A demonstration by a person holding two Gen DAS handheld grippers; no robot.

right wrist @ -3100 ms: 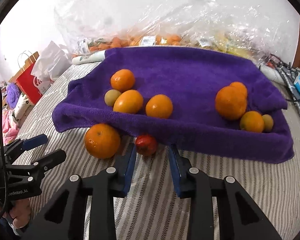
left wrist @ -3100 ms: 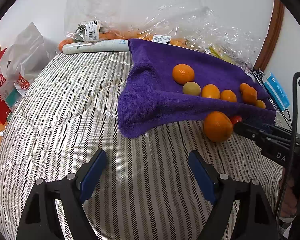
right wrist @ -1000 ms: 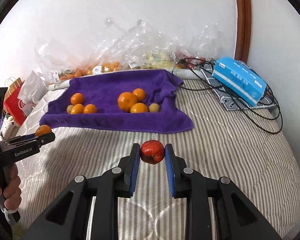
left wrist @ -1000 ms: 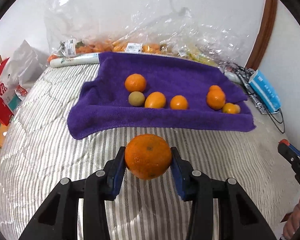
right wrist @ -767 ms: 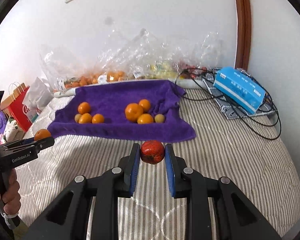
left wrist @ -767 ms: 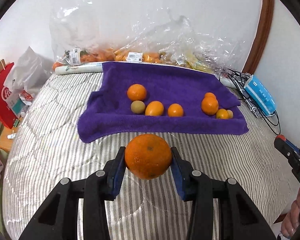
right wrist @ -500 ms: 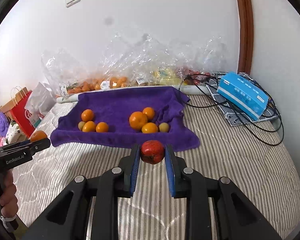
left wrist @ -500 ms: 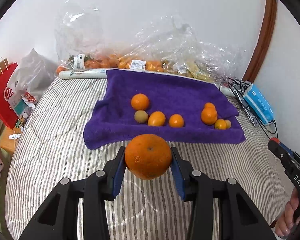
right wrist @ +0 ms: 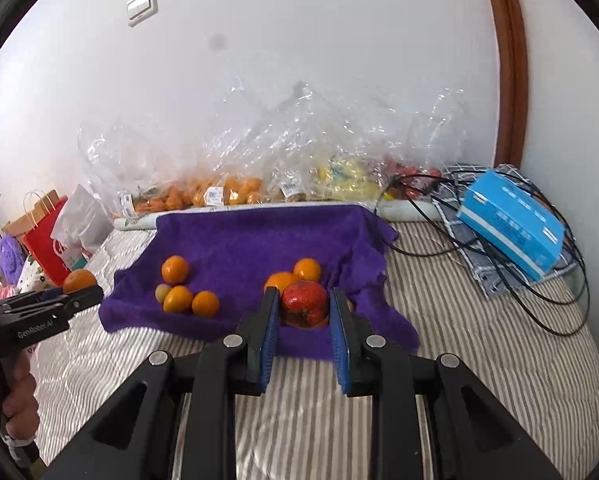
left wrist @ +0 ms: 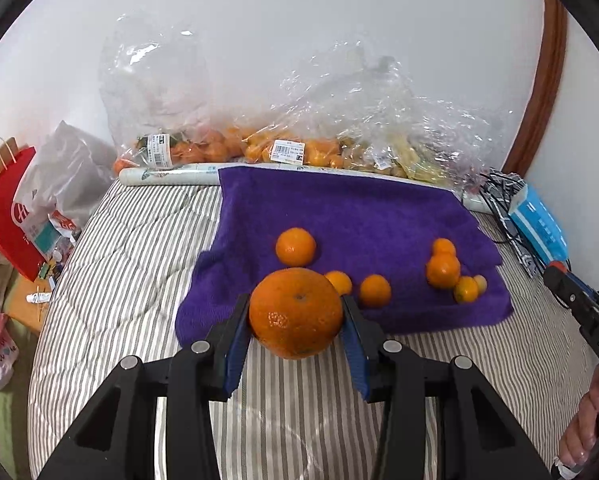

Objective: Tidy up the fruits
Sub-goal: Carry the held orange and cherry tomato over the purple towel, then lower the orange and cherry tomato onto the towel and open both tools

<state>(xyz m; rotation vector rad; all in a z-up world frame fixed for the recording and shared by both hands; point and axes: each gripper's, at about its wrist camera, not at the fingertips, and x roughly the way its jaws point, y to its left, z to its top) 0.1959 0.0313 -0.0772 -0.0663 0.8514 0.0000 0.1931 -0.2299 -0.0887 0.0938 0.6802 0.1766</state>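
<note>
- Readable writing: "GenRobot.AI" runs along the side of the left gripper point(right wrist: 55, 300) in the right wrist view; "DAS" shows on the body of the right gripper point(left wrist: 575, 300) at the edge of the left wrist view. The red paper bag point(left wrist: 7, 208) beside the bed carries white lettering, too cut off to read. White barcode labels point(left wrist: 287, 152) sit on the bagged fruit; their print is too small to read.
- Left gripper, seen from its own camera point(left wrist: 295, 316): jaws clamped on one large orange point(left wrist: 295, 313), held above the striped bedspread point(left wrist: 139, 248) just in front of the purple towel point(left wrist: 339, 208).
- Right gripper, seen from its own camera point(right wrist: 304, 306): jaws clamped on one small red fruit point(right wrist: 304, 303), held over the near edge of the towel point(right wrist: 251, 240).
- Loose fruit on the towel, counted in the right wrist view: a left group of three oranges point(right wrist: 175, 269) and one small greenish fruit point(right wrist: 162, 292); a right group point(right wrist: 307, 269) with two oranges clearly showing and the rest hidden behind the red fruit.
- The left wrist view shows that right group point(left wrist: 443, 270) as three oranges and one small pale fruit point(left wrist: 480, 282).
- Clear plastic bags point(right wrist: 299, 152) of orange and yellow fruit lie against the wall behind the towel; their number cannot be told.
- One blue box point(right wrist: 511, 228) rests on black cables point(right wrist: 459, 248) at the right of the bed.
</note>
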